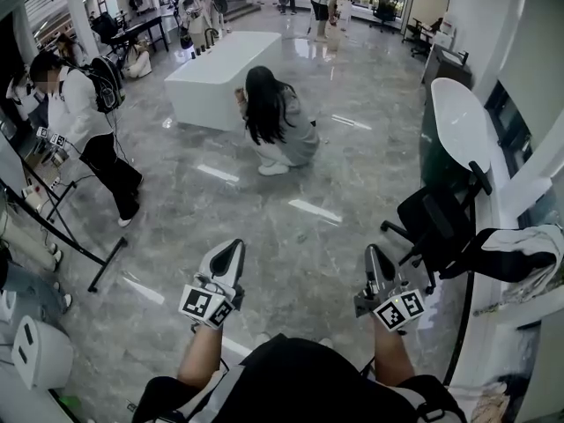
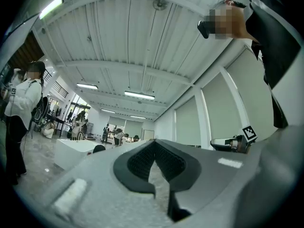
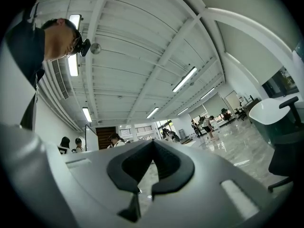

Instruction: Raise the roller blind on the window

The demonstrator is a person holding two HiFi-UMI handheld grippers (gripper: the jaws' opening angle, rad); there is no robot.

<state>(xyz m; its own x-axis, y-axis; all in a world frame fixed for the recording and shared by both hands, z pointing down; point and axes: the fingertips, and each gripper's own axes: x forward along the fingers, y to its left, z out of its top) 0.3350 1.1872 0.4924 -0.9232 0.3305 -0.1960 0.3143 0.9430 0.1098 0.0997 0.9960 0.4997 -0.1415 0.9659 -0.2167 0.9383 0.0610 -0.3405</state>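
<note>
In the head view my left gripper (image 1: 231, 250) and right gripper (image 1: 375, 256) are held side by side in front of my body, pointing ahead over the grey floor. Both are shut with nothing between the jaws. The left gripper view shows its shut dark pads (image 2: 154, 144) aimed slightly upward at the ceiling. Along the wall to their right are pale green panels (image 2: 187, 123) that look like lowered roller blinds between white posts. The right gripper (image 2: 240, 141) shows there too. The right gripper view has its jaws (image 3: 153, 144) shut and empty, facing the open hall.
A person with long dark hair (image 1: 278, 122) crouches ahead beside a white block counter (image 1: 220, 64). Another person with a backpack (image 1: 84, 117) stands at the left near black stand legs (image 1: 84, 249). A black office chair (image 1: 436, 223) and a white round table (image 1: 458, 117) stand at the right.
</note>
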